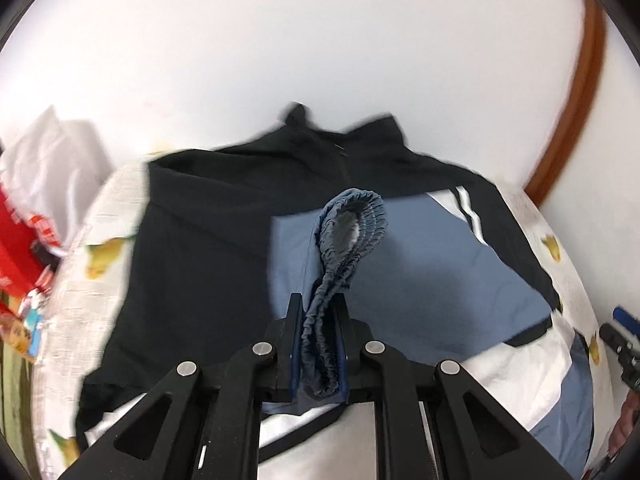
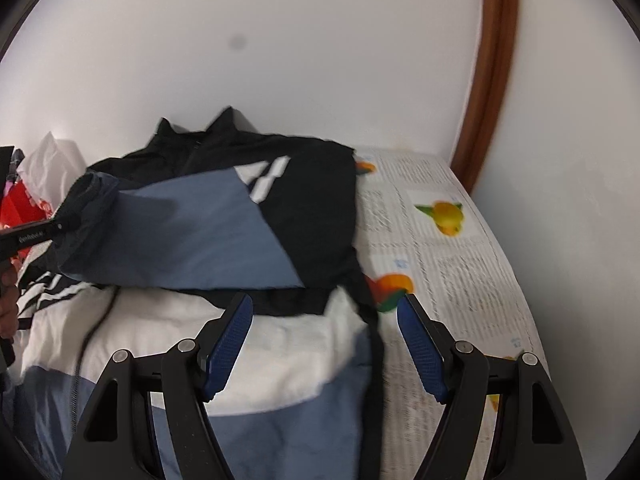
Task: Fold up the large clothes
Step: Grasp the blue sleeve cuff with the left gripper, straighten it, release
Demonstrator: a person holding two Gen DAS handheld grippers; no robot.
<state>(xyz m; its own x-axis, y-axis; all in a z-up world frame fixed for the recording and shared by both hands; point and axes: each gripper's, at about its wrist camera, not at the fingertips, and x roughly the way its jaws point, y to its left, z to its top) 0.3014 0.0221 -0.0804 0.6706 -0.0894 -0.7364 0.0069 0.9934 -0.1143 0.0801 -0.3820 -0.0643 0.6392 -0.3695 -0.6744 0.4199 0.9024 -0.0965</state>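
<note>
Left gripper [image 1: 318, 316]: clamped on jacket's elasticated blue cuff [image 1: 352, 216].
Right gripper [image 2: 325, 336]: jaws wide apart, empty, above jacket hem.
Jacket [image 2: 224, 216]: black-blue-white, spread on fruit-print sheet [image 2: 440, 240].

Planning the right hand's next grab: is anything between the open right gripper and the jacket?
Nothing visible. The right gripper hangs open just above the black, blue and white jacket, its hem edge between the fingers; the left gripper pinches the elastic cuff.

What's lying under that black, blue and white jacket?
The jacket lies on a fruit-printed cloth, which shows past its right edge. What the cloth covers, and anything directly beneath the jacket, is hidden.
</note>
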